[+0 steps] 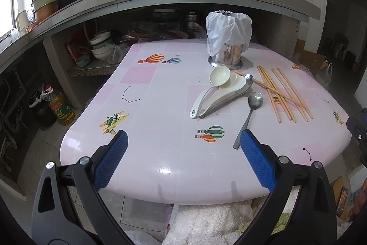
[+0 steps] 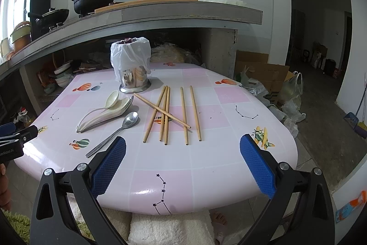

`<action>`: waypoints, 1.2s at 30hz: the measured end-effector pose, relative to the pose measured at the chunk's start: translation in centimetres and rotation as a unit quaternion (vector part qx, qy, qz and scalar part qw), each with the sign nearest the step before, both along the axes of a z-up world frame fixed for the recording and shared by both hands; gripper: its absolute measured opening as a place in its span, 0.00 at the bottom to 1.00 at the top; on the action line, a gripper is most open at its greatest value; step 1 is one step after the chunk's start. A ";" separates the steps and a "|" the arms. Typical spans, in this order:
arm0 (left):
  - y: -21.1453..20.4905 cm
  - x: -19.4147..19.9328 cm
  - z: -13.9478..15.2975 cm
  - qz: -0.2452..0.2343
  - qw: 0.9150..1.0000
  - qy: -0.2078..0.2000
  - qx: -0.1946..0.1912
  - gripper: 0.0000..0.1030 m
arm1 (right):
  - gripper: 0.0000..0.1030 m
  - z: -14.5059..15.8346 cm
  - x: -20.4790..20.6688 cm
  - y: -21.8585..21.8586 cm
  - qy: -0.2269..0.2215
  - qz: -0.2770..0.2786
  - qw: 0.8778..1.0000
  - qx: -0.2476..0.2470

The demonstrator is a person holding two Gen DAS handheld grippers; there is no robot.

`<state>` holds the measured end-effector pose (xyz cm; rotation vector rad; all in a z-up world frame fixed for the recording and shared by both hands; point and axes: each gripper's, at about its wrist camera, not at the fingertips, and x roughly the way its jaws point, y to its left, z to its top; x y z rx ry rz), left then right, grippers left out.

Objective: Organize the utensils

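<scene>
Glossy pink table (image 2: 206,167), wooden chopsticks (image 2: 183,116), shiny metal spoon (image 2: 128,122).

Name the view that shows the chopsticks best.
The right wrist view: the chopsticks lie central ahead, every stick seen full length. The left wrist view shows them off to the right, more bunched and distorted.

Six wooden chopsticks (image 2: 166,115), two cream plastic spoons (image 2: 107,108), two metal spoons (image 2: 114,132), one bag-covered metal holder (image 2: 132,66).

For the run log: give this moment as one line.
stage: not started | left gripper: open, empty | right gripper: open, empty | chopsticks, spoons: loose on table | holder: upright, bag-covered
</scene>
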<state>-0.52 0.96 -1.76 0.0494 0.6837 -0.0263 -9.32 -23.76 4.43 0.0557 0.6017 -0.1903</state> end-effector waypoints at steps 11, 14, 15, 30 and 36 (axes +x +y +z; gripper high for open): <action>0.0 0.0 0.2 -0.002 1.000 -0.001 0.000 0.92 | 0.94 0.0 -0.1 0.1 -0.001 0.003 1.000 -0.004; 0.0 0.0 0.2 -0.002 1.000 -0.001 0.000 0.92 | 0.94 0.0 0.0 0.2 -0.001 0.004 1.000 -0.004; 0.0 0.0 0.2 -0.002 1.000 -0.001 0.000 0.92 | 0.94 0.0 0.0 0.2 0.000 0.004 1.000 -0.005; -0.2 0.0 0.0 -0.002 1.000 0.001 0.000 0.92 | 0.94 0.0 -0.1 0.3 0.001 0.004 1.000 -0.005; -0.2 0.1 -0.2 -0.003 1.000 0.003 -0.001 0.92 | 0.94 0.0 -0.1 0.3 0.000 0.004 1.000 -0.005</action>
